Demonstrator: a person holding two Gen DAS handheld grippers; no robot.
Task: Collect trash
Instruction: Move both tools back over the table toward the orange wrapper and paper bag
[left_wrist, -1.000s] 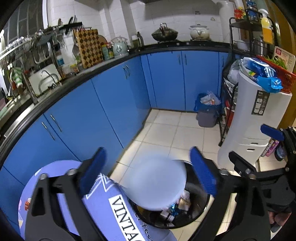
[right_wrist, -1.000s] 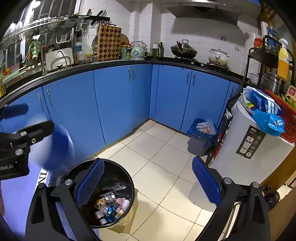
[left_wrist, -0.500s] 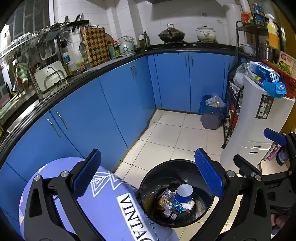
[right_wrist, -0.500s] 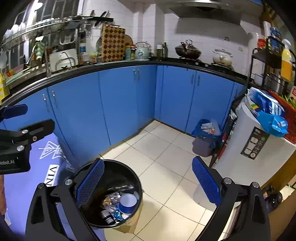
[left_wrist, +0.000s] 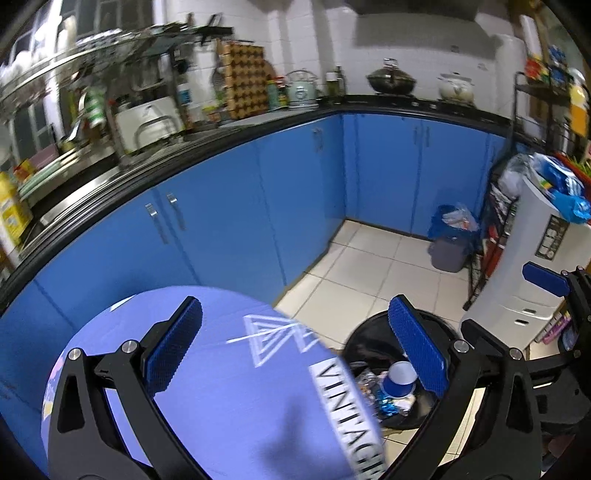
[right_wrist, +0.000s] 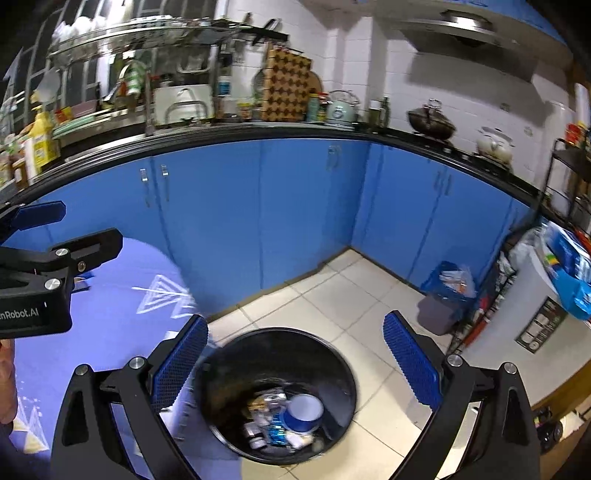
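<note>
at the bottom of the left wrist view, the left gripper (left_wrist: 293, 349) stands wide apart with nothing between its blue pads (left_wrist: 173, 345); low in the right wrist view, the right gripper (right_wrist: 295, 363) is likewise spread and empty.

below and between the right gripper's fingers, in the lower centre of that frame, sits the black trash bin (right_wrist: 334, 356), and inside it a blue paper cup (right_wrist: 303, 412) lies on its side among crumpled wrappers (right_wrist: 271, 430). the cup looks light and thin-walled, so it would likely crush under a hard squeeze; a gentle pinch across the rim or the stiffer base seems best. the wrappers are probably soft, slippery and almost weightless, best taken by a bunched fold.

at the left of both frames a round table with a purple printed cloth (left_wrist: 236, 398) sits just beside the bin; what shows of the cloth carries no trash that i can see. the floor is pale glossy tile (right_wrist: 332, 302), likely slick. blue cabinets (right_wrist: 295, 206) curve across the middle, and a smaller grey bin with a blue liner (right_wrist: 445, 299) stands at the right, near a white appliance (left_wrist: 535, 266).
</note>
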